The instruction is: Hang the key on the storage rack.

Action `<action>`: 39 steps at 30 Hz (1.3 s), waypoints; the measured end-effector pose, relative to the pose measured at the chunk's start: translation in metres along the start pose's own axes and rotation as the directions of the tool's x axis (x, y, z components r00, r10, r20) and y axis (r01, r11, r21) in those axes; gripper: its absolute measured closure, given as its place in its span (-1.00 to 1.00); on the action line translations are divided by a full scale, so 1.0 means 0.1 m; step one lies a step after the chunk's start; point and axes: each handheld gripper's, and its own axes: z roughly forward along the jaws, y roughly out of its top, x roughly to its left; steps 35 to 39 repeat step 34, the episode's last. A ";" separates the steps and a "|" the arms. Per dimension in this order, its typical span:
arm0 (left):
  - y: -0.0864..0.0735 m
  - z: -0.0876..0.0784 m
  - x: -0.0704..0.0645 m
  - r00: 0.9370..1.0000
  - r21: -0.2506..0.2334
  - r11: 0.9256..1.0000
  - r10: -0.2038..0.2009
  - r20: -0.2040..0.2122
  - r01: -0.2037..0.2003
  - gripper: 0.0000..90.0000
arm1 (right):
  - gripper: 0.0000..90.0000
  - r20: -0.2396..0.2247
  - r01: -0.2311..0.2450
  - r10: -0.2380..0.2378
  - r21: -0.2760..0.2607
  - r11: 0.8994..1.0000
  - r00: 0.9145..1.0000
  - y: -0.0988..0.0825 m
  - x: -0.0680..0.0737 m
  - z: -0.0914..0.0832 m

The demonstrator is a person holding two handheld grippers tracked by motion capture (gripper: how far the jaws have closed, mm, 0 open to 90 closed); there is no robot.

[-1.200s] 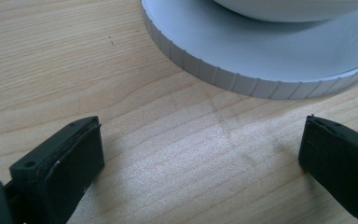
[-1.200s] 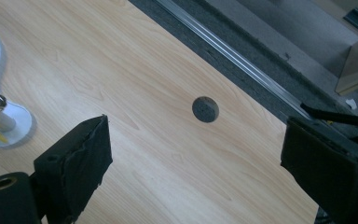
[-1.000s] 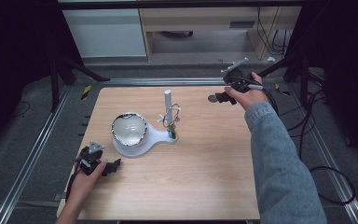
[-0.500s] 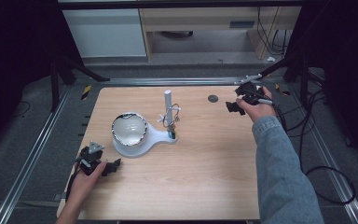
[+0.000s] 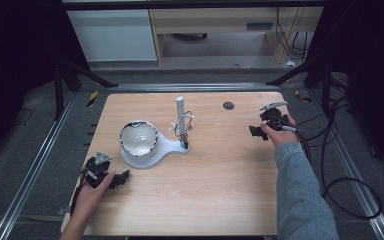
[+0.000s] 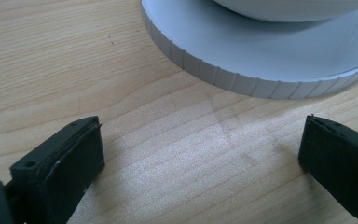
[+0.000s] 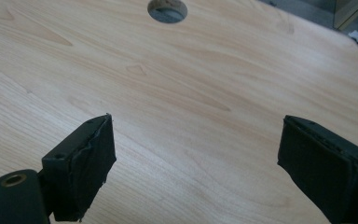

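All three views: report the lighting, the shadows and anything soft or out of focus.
High view: the wooden table is lit evenly while the surroundings fall dark; the picture is a little soft. Left gripper view: the white ribbed base throws a soft shadow on the wood, which shows a pale sheen; the near jaws are slightly soft. Right gripper view: even light, crisp grain, round hole sharp.

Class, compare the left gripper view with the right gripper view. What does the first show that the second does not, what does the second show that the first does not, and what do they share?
Left gripper view alone: the ribbed rim of the white base, close ahead of the open left gripper, and above it the underside of the bowl.

Right gripper view alone: the round hole in the table, and the tabletop's rounded corner, beyond the open right gripper.

Shared: two black jaws standing wide apart with nothing between them, over the bare wooden table.
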 end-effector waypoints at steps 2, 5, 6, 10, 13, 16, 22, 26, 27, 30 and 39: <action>0.00 0.00 0.00 1.000 0.000 1.000 0.000 0.000 0.000 -1.00 | -0.75 -0.006 -0.022 0.022 -0.001 1.000 1.000 -0.07 -0.02 0.06; 0.00 0.00 0.00 1.000 0.000 1.000 0.001 0.001 -0.001 -1.00 | -0.75 -0.009 -0.048 0.048 0.003 0.999 0.999 -0.17 -0.04 0.13; 0.00 0.00 0.00 1.000 0.000 1.000 0.000 0.000 0.000 -1.00 | -0.76 -0.010 -0.056 0.056 0.001 0.998 0.998 -0.19 -0.04 0.15; 0.00 0.00 0.00 1.000 0.000 1.000 0.000 0.001 0.000 -1.00 | -0.77 -0.015 -0.091 0.091 -0.009 0.996 0.996 -0.27 -0.04 0.20; 0.00 0.00 0.00 1.000 0.000 1.000 0.000 0.001 0.000 -1.00 | -0.78 -0.018 -0.094 0.094 -0.009 0.996 0.995 -0.33 -0.01 0.24; 0.00 0.00 0.00 1.000 0.000 1.000 0.000 0.001 0.000 -1.00 | -0.79 -0.026 -0.106 0.106 -0.016 0.994 0.994 -0.38 0.01 0.27; 0.00 0.00 0.00 1.000 0.000 1.000 0.001 0.001 -0.001 -1.00 | -0.82 -0.030 -0.114 0.113 -0.028 0.993 0.993 -0.42 0.03 0.31; 0.00 0.00 0.00 1.000 0.000 1.000 0.001 0.002 -0.001 -1.00 | -0.84 -0.033 -0.102 0.102 -0.021 0.995 0.994 -0.44 0.07 0.33; 0.00 0.00 0.00 1.000 0.000 1.000 0.001 0.002 -0.001 -1.00 | -0.85 -0.033 -0.095 0.094 -0.020 0.995 0.995 -0.44 0.08 0.34; 0.00 0.00 0.00 1.000 0.000 1.000 0.001 0.002 -0.001 -1.00 | -0.86 -0.036 -0.095 0.094 -0.006 0.996 0.995 -0.48 0.10 0.37; 0.00 0.00 0.00 1.000 0.000 1.000 0.002 0.002 -0.002 -1.00 | -0.93 -0.057 -0.127 0.126 -0.015 0.992 0.990 -0.62 0.16 0.46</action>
